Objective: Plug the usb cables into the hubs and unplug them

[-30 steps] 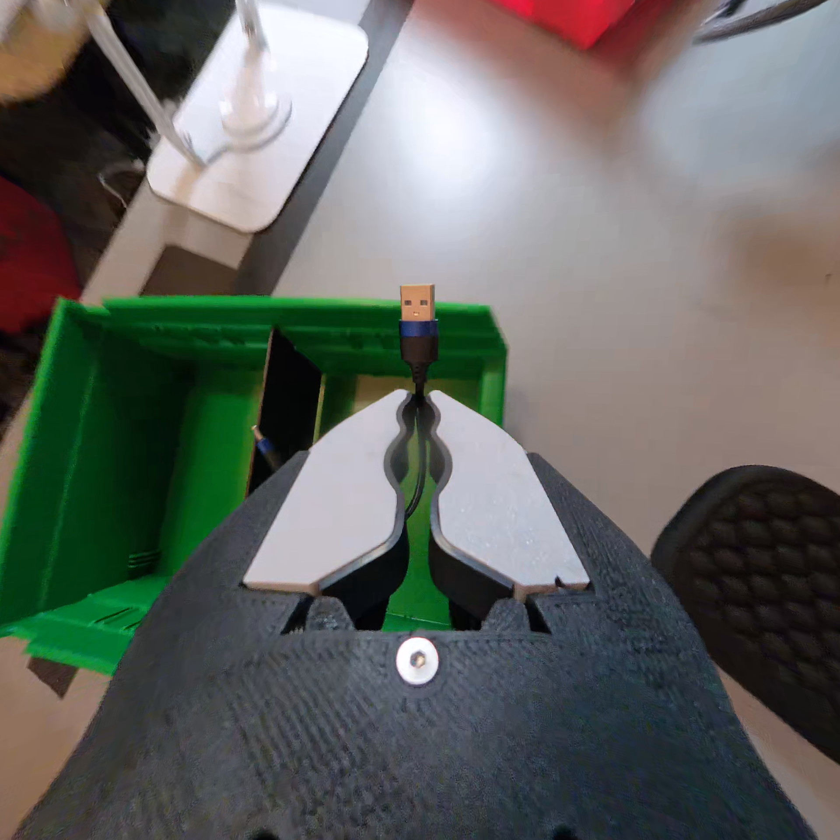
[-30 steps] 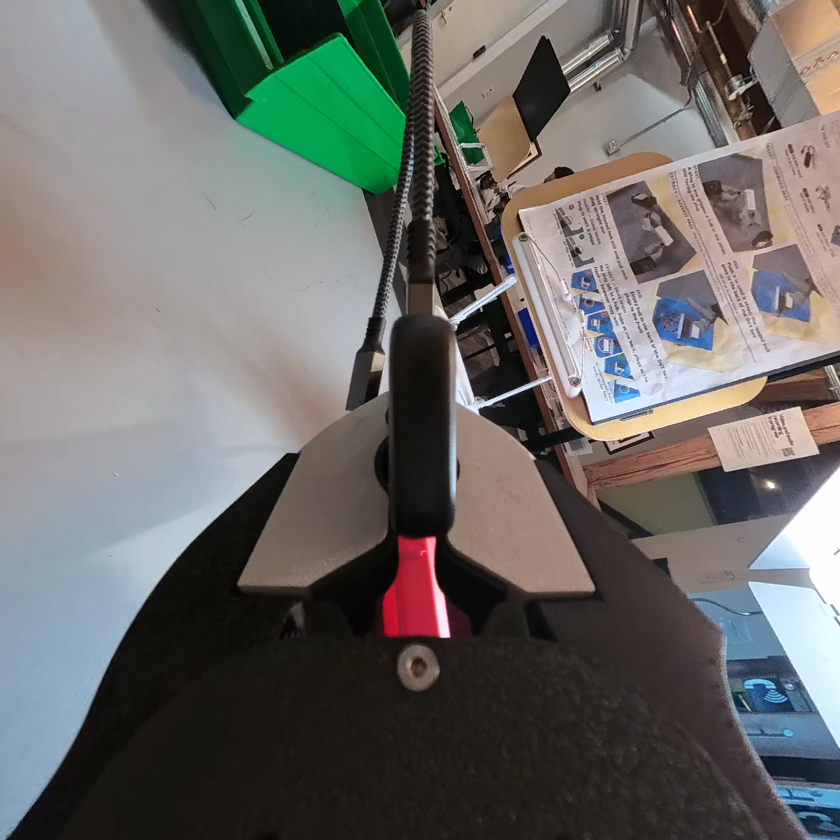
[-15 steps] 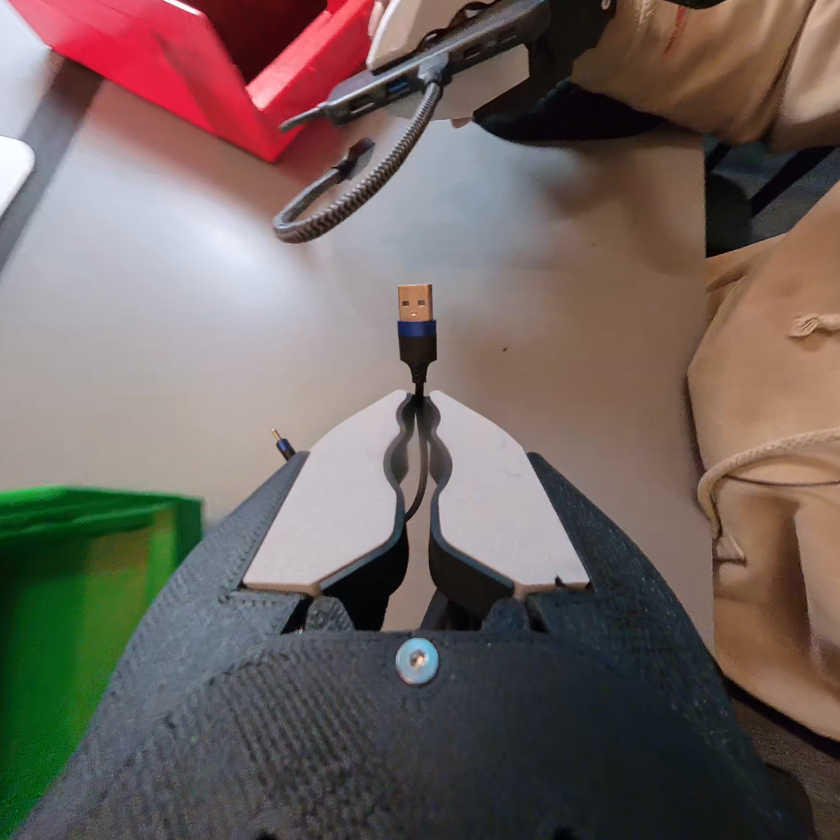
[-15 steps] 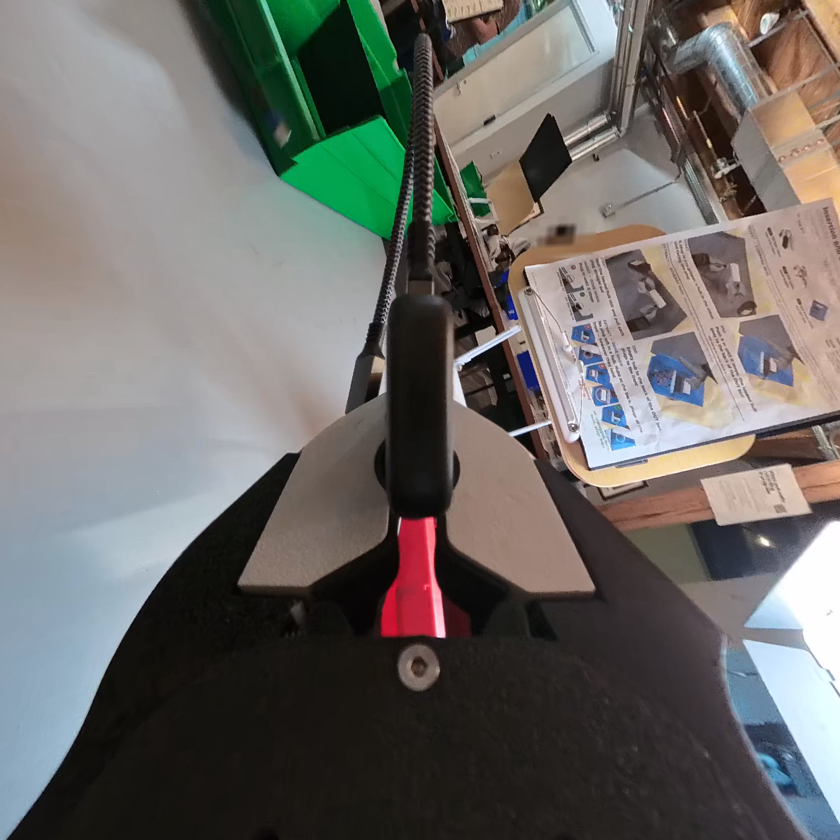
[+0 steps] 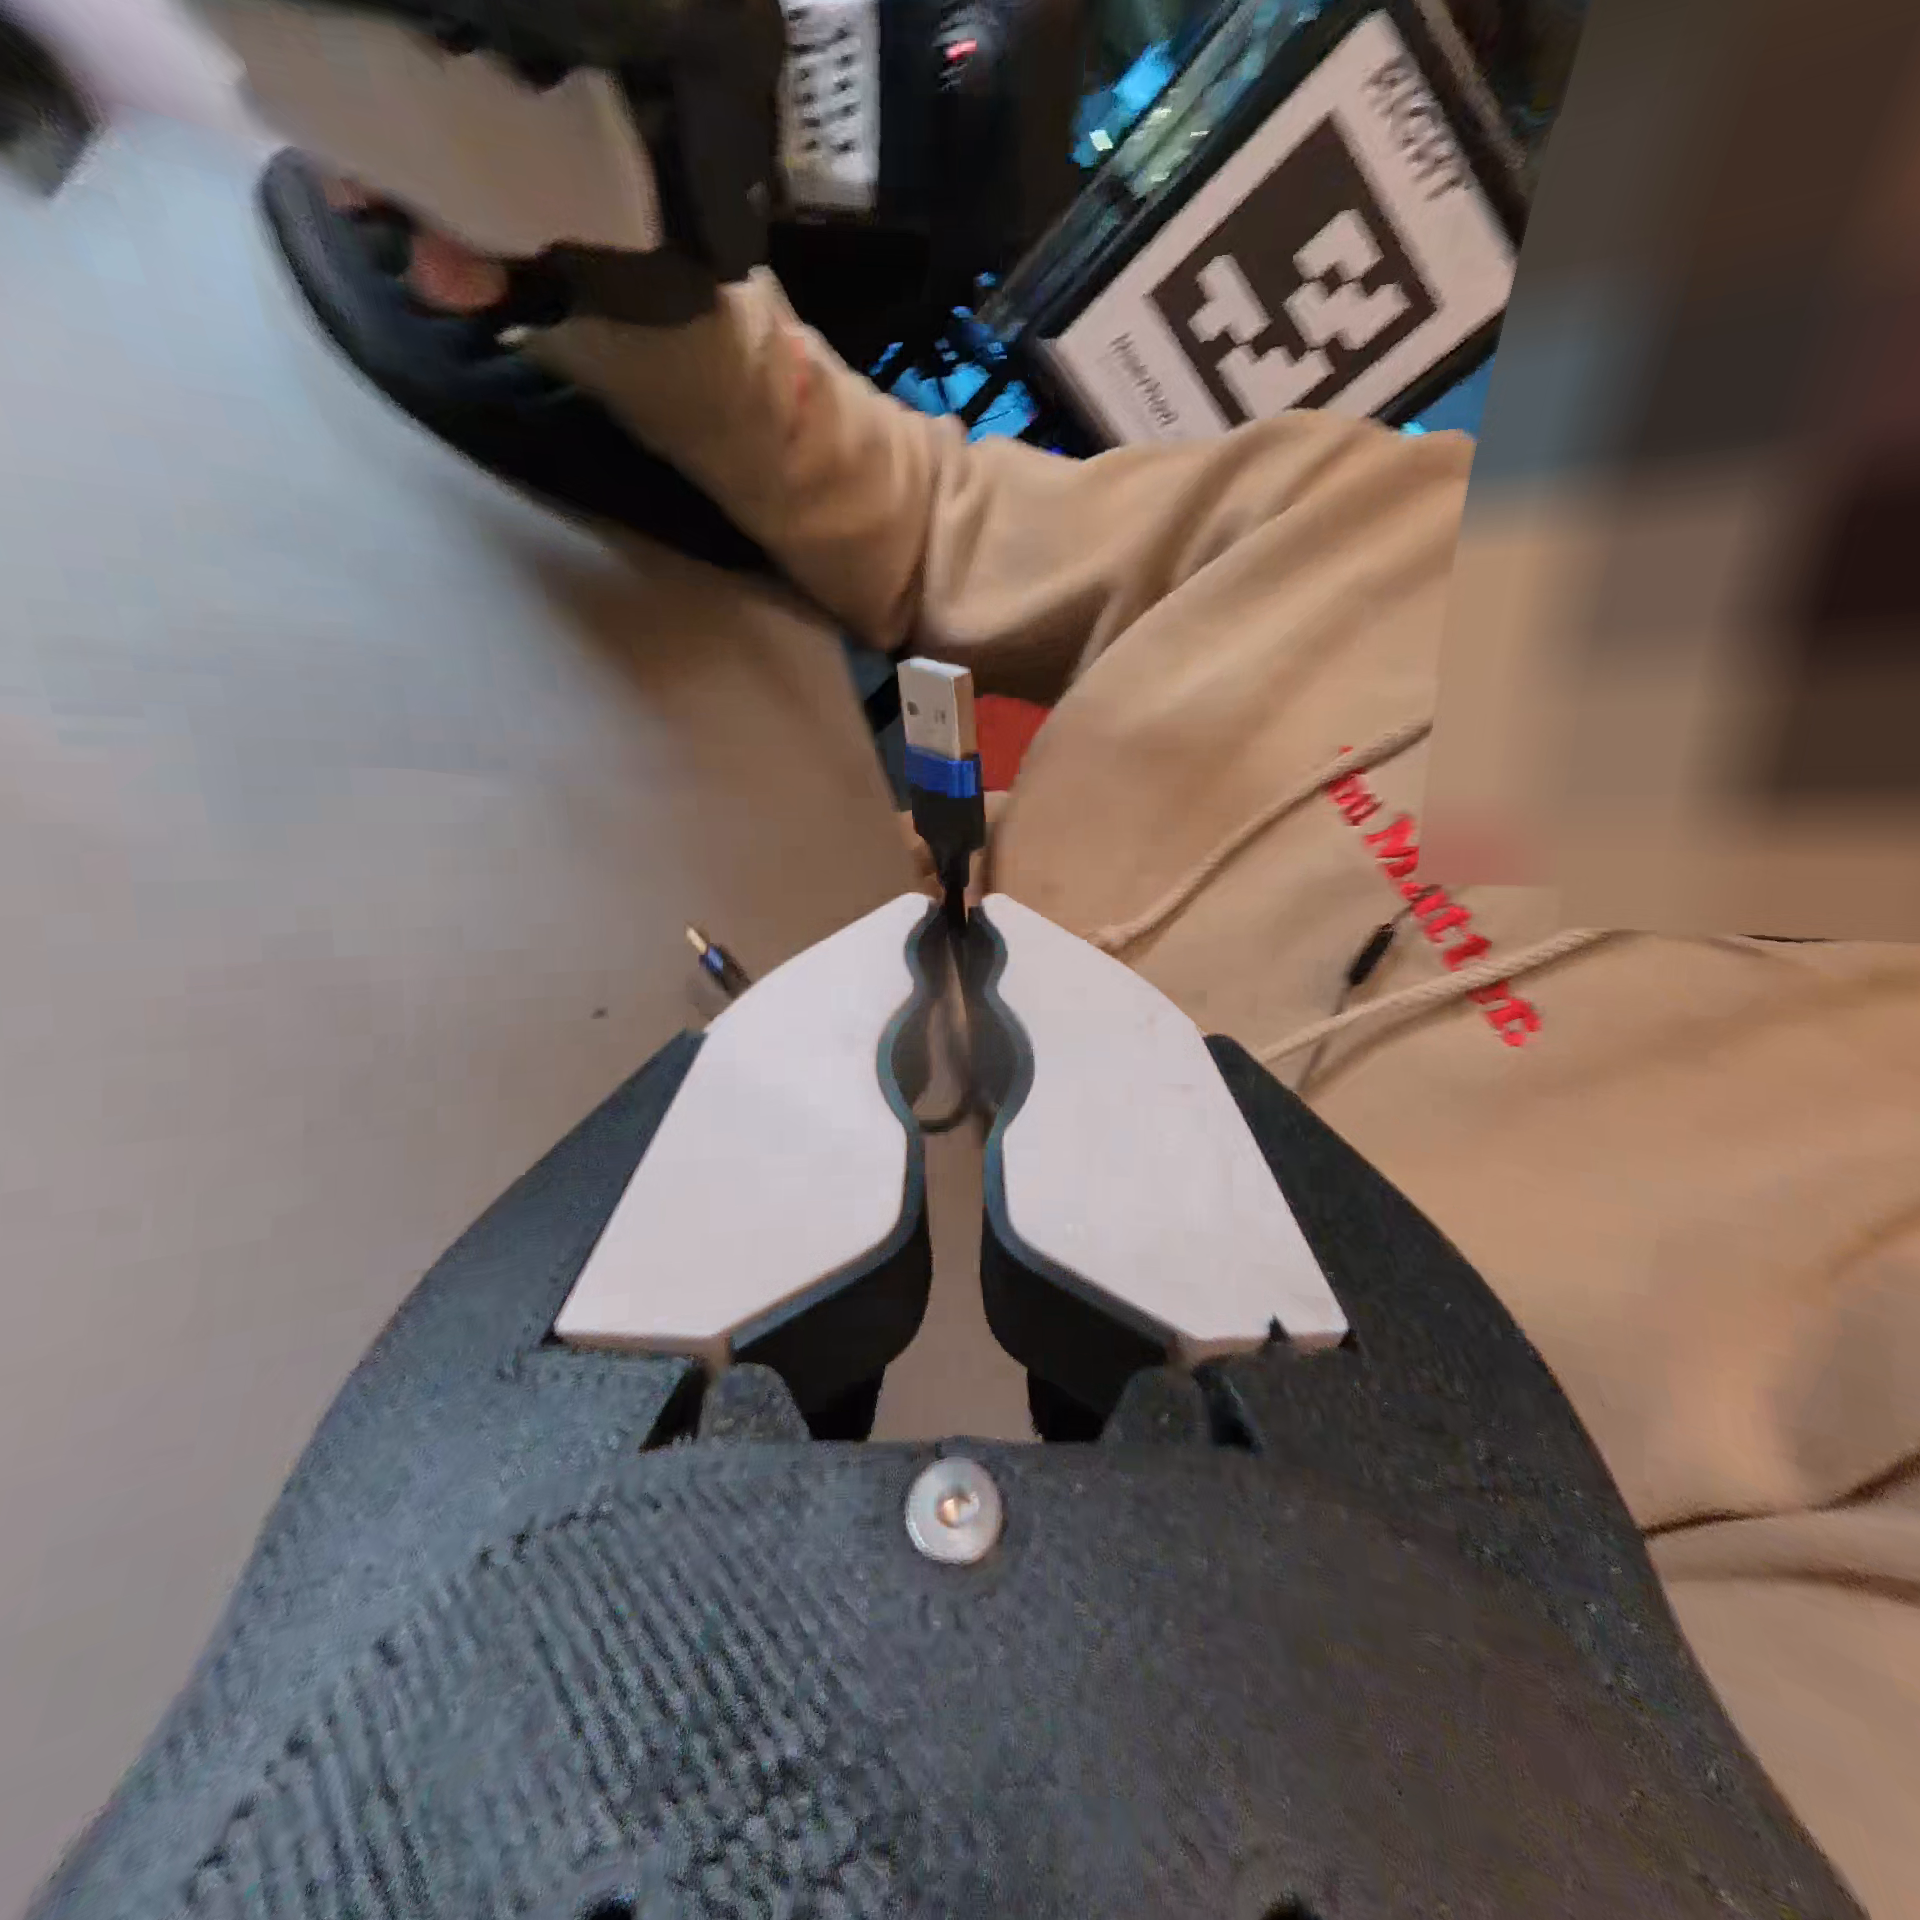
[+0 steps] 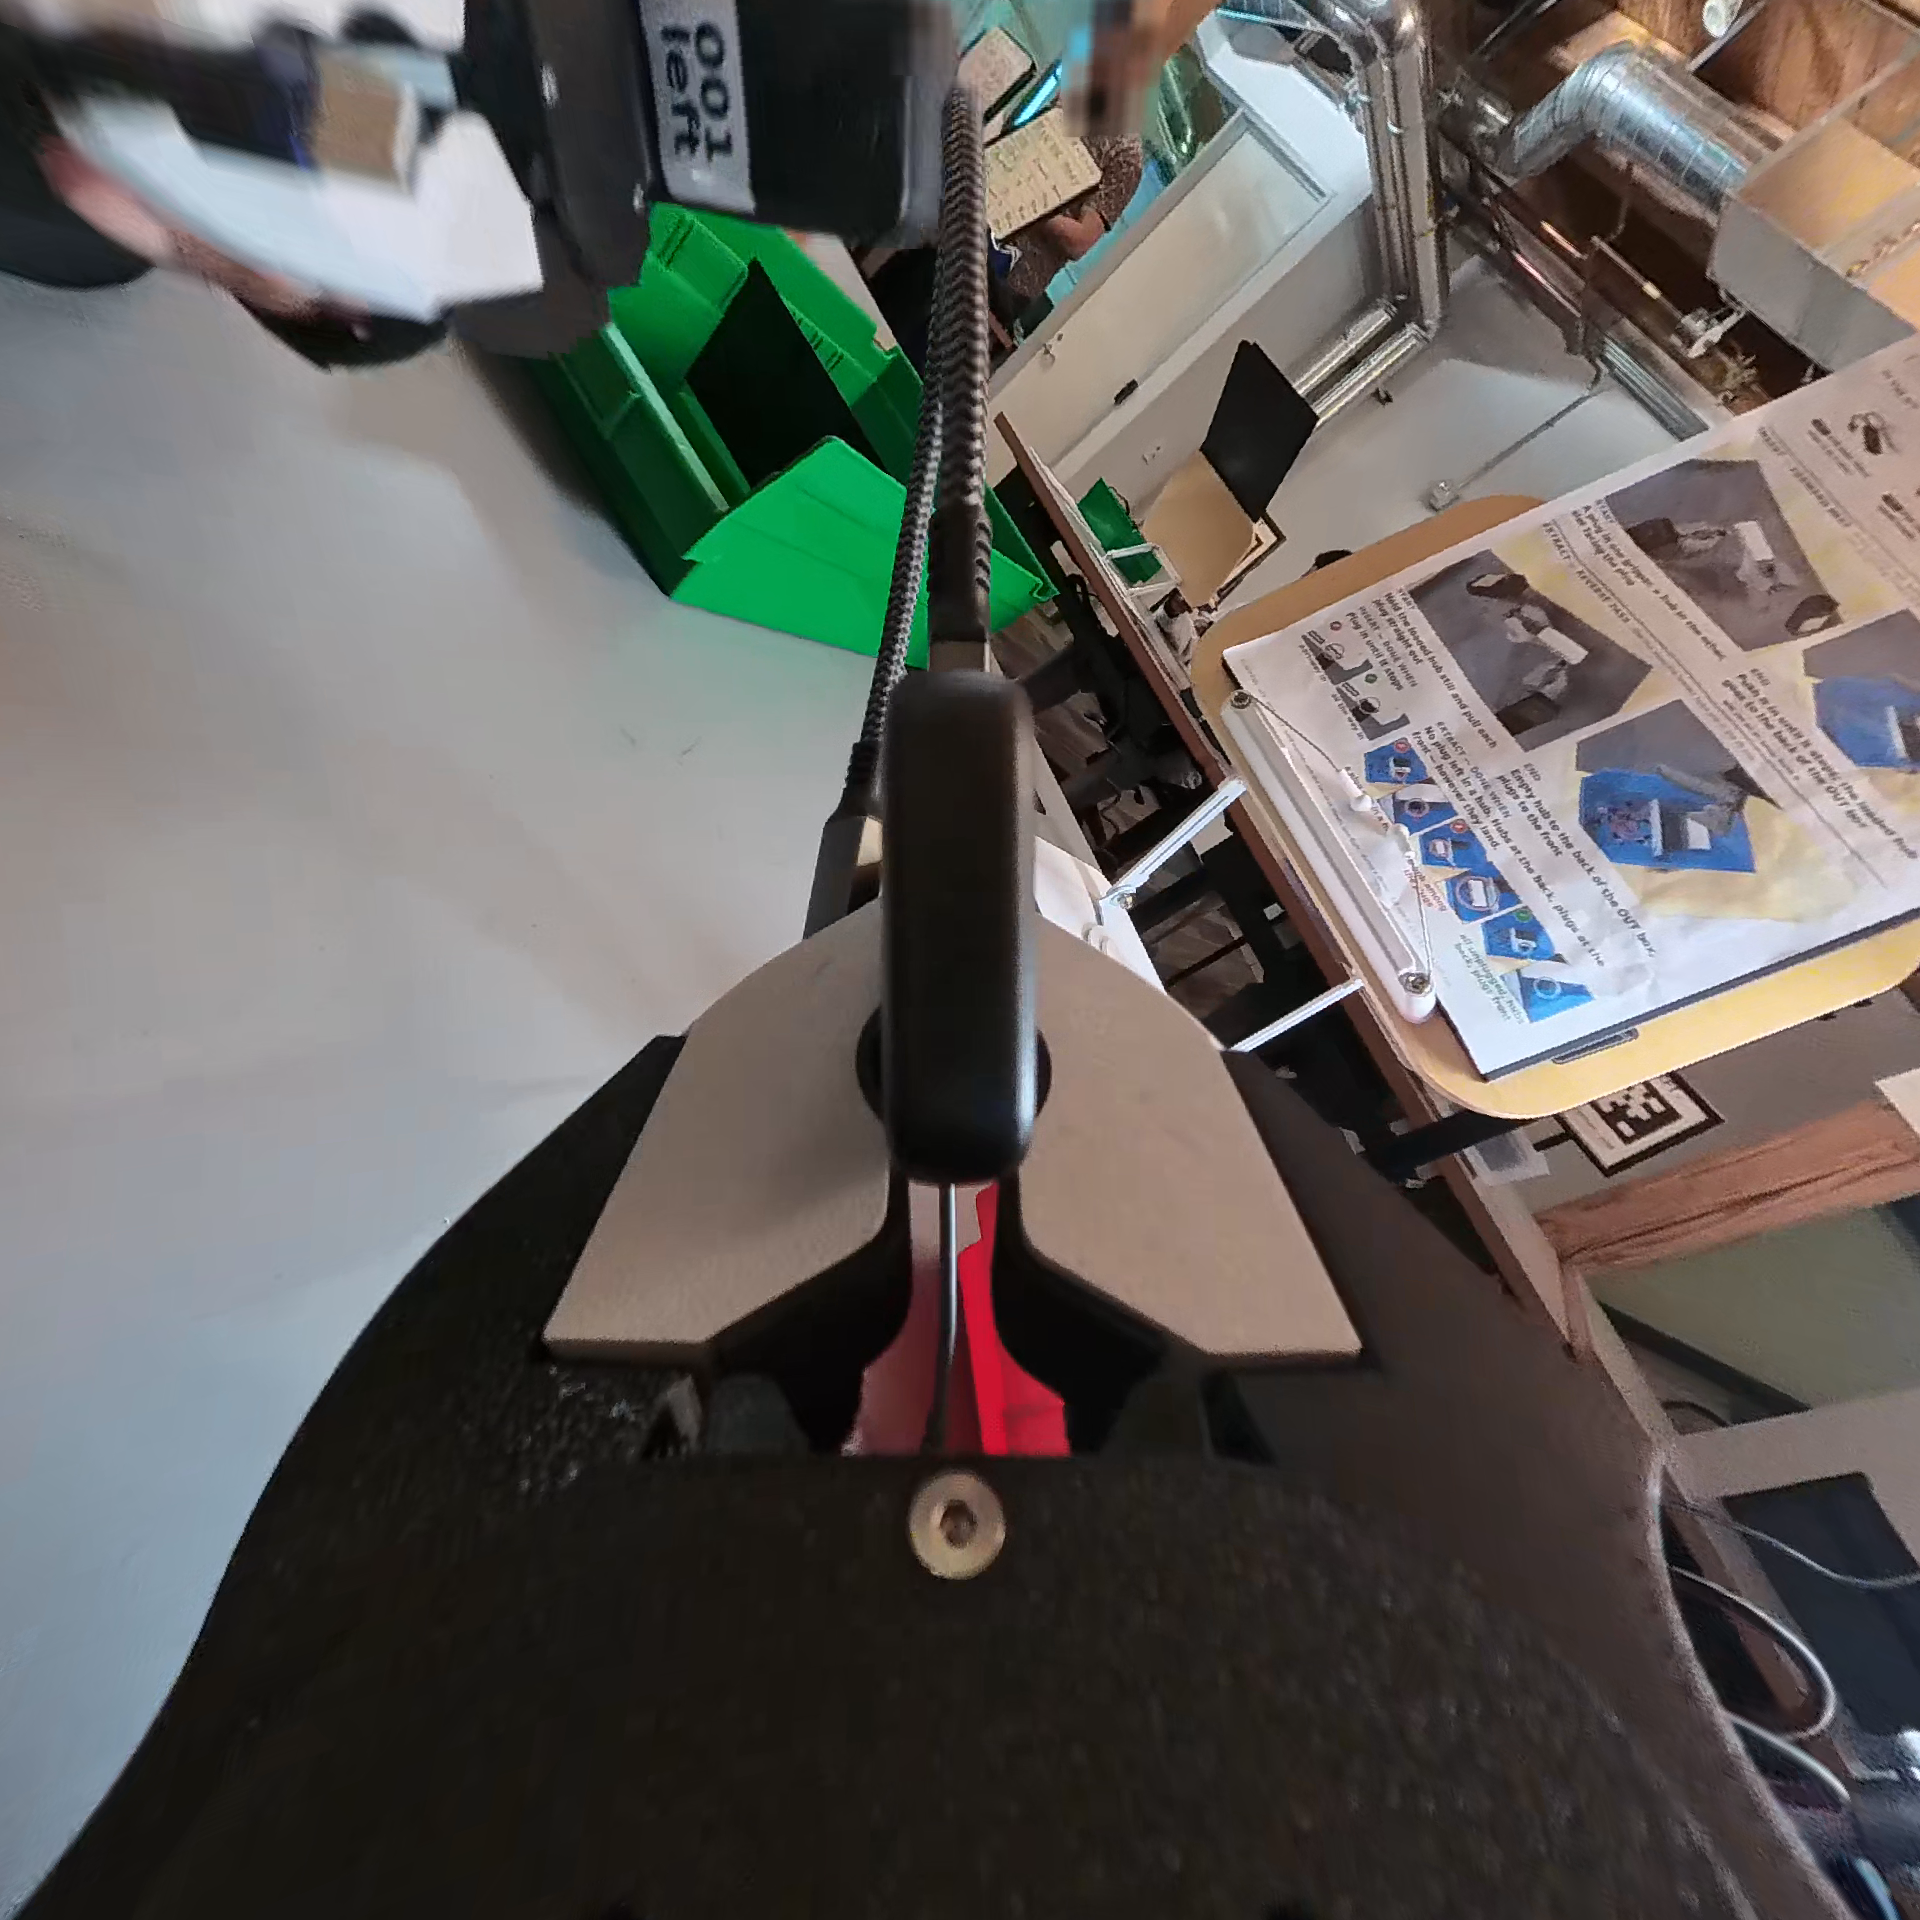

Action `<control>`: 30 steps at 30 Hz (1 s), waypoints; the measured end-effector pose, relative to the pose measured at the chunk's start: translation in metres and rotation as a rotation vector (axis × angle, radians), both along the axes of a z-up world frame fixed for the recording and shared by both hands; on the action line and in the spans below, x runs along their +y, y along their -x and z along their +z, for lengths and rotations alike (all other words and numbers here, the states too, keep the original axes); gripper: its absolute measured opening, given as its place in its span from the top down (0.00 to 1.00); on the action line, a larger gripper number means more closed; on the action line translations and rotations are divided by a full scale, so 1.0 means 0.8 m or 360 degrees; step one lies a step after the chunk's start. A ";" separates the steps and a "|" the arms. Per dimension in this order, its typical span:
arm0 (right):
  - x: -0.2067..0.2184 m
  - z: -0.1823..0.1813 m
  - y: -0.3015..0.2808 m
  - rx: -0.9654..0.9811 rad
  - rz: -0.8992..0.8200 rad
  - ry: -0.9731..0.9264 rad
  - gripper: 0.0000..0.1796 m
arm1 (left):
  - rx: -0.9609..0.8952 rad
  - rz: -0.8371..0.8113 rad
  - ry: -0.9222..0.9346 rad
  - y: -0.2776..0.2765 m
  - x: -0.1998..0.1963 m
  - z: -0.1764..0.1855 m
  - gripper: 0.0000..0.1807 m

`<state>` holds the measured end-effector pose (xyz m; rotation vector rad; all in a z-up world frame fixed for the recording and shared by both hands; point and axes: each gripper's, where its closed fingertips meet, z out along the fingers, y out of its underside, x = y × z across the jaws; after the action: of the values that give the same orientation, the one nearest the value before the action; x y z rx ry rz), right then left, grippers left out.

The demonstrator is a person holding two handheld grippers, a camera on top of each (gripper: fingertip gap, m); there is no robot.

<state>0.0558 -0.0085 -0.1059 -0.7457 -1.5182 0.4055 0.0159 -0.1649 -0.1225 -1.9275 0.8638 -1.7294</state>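
1. Left wrist view only: left gripper [image 5: 954, 914] pinched tight on a thin black usb cable [image 5: 951, 862], fingertips all but meeting on the cord just behind the plug; USB-A plug [image 5: 937, 710] with a blue collar standing straight out past the tips, metal end free in the air. Slack of the cord looped in the hollow between the fingers. Small second connector [image 5: 712, 958] poking out just left of the left finger.
2. Same view only: tan hooded sweatshirt [image 5: 1403, 1091] filling the space right of the plug, sleeve [image 5: 821, 468] reaching up-left to the blurred right gripper [image 5: 499, 208]; a card with a black-and-white square marker [image 5: 1309, 281] up beyond the sleeve.
3. Right wrist view only: right gripper [image 6: 951, 925] clamped on a dark usb hub [image 6: 956, 914], seen edge-on and upright between the fingers. Braided cable [image 6: 951, 416] running up from the hub's far end and curving back down to a grey connector [image 6: 836, 883] beside the hub's left face.
4. Green bin [image 6: 769, 468] beyond the hub, on the pale table [image 6: 312, 831]; dark divider inside, contents impossible to make out. Red object [image 6: 971, 1340] glimpsed below the hub, through the gap between the fingers.
5. Blurred left gripper [image 6: 343, 135] above and left of the hub, in front of the bin. Right of the hub, off the table edge, a clipboard [image 6: 1558, 1070] of printed picture sheets.
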 end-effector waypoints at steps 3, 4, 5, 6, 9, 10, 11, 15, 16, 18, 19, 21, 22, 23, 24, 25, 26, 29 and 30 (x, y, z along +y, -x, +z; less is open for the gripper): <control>0.001 0.001 0.000 0.0012 -0.0002 0.0030 0.93 | 0.0222 0.0296 0.0041 0.029 0.042 -0.042 0.97; 0.002 0.001 0.000 0.0015 0.0000 0.0042 0.93 | 0.0289 0.0404 0.0049 0.042 0.056 -0.053 0.97; 0.002 0.001 0.000 0.0018 0.0002 0.0054 0.93 | 0.0354 0.0505 0.0047 0.054 0.067 -0.062 0.97; 0.002 0.001 0.000 0.0021 0.0004 0.0067 0.93 | 0.0436 0.0597 0.0023 0.065 0.077 -0.070 0.96; 0.004 0.001 -0.001 0.0030 0.0006 0.0092 0.93 | 0.0723 0.0785 -0.0161 0.093 0.095 -0.090 0.95; 0.004 0.001 -0.001 0.0033 0.0005 0.0094 0.93 | 0.0789 0.0830 -0.0229 0.099 0.100 -0.093 0.95; 0.004 0.001 -0.001 0.0036 0.0008 0.0103 0.93 | 0.0837 0.0870 -0.0287 0.102 0.103 -0.094 0.95; 0.001 0.005 -0.001 0.0079 0.0052 0.0196 0.93 | 0.0949 0.0969 -0.0407 0.109 0.112 -0.098 0.93; 0.000 0.007 -0.001 0.0095 0.0064 0.0219 0.93 | 0.0961 0.0980 -0.0414 0.109 0.113 -0.100 0.93; -0.002 0.011 -0.002 0.0122 0.0090 0.0266 0.93 | 0.1009 0.0996 -0.0419 0.110 0.113 -0.106 0.91; -0.003 0.012 -0.002 0.0134 0.0101 0.0288 0.93 | 0.1037 0.1001 -0.0425 0.110 0.113 -0.109 0.90; -0.004 0.014 -0.003 0.0152 0.0119 0.0319 0.93 | 0.1086 0.1013 -0.0443 0.109 0.113 -0.113 0.88; -0.003 0.015 -0.003 0.0155 0.0122 0.0328 0.93 | 0.1105 0.1024 -0.0457 0.109 0.114 -0.113 0.87; -0.003 0.015 -0.003 0.0154 0.0122 0.0332 0.93 | 0.1126 0.1040 -0.0474 0.108 0.116 -0.113 0.86; -0.003 0.014 -0.003 0.0152 0.0122 0.0331 0.93 | 0.1155 0.1057 -0.0493 0.109 0.119 -0.114 0.85; -0.003 0.014 -0.002 0.0150 0.0121 0.0330 0.93 | 0.1189 0.1069 -0.0514 0.109 0.121 -0.115 0.83; -0.003 0.013 -0.002 0.0147 0.0121 0.0330 0.93 | 0.1220 0.1075 -0.0536 0.108 0.123 -0.115 0.83; -0.004 0.012 -0.001 0.0138 0.0115 0.0321 0.93 | 0.1340 0.1083 -0.0602 0.106 0.129 -0.120 0.83; -0.003 0.012 -0.002 0.0134 0.0111 0.0315 0.93 | 0.1397 0.1083 -0.0623 0.107 0.131 -0.123 0.84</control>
<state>0.0571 -0.0113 -0.0963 -0.8208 -1.4412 0.6393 -0.0696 -0.0603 -0.2212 -2.2935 0.6032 -0.2742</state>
